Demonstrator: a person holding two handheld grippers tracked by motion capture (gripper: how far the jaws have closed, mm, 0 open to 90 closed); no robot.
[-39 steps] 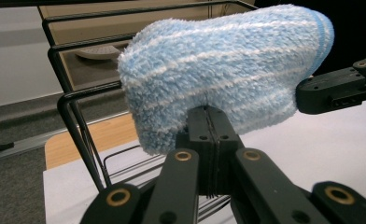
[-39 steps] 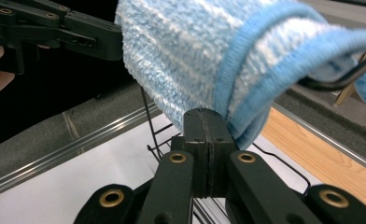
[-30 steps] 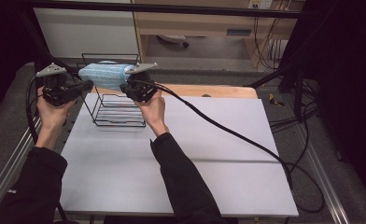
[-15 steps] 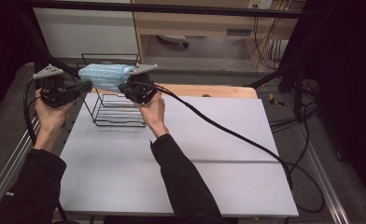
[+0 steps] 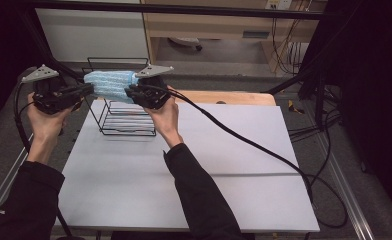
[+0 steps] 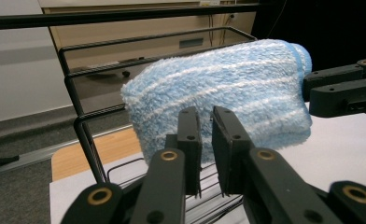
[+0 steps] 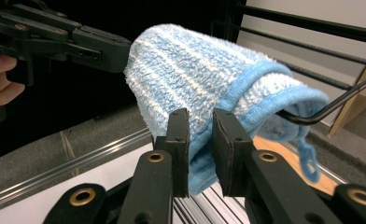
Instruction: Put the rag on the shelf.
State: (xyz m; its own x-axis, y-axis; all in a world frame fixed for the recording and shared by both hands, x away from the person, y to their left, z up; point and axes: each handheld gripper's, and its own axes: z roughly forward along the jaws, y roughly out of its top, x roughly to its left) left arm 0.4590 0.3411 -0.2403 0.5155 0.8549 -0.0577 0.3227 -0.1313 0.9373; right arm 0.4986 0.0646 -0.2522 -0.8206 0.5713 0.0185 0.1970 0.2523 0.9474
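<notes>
A fluffy light-blue striped towel (image 5: 111,84) hangs folded over the top bar of a black wire rack (image 5: 126,122) at the table's back left. My left gripper (image 5: 90,90) holds the towel's left end and my right gripper (image 5: 129,92) its right end, both at rack-top height. In the left gripper view the jaws (image 6: 206,116) are shut on the towel's (image 6: 218,93) lower front layer, with the rack's bars (image 6: 78,126) behind. In the right gripper view the jaws (image 7: 200,119) pinch the towel's (image 7: 186,70) bound hem, next to a rack wire (image 7: 312,116).
The white table (image 5: 209,165) stretches out in front and to the right of the rack. A wooden board (image 5: 234,97) lies along the back edge. My right gripper's cable (image 5: 254,145) trails across the table to the right. Shelving and a white panel stand behind.
Both grippers and the towel have sunk slightly toward the rack's top; otherwise the hold is the same.
</notes>
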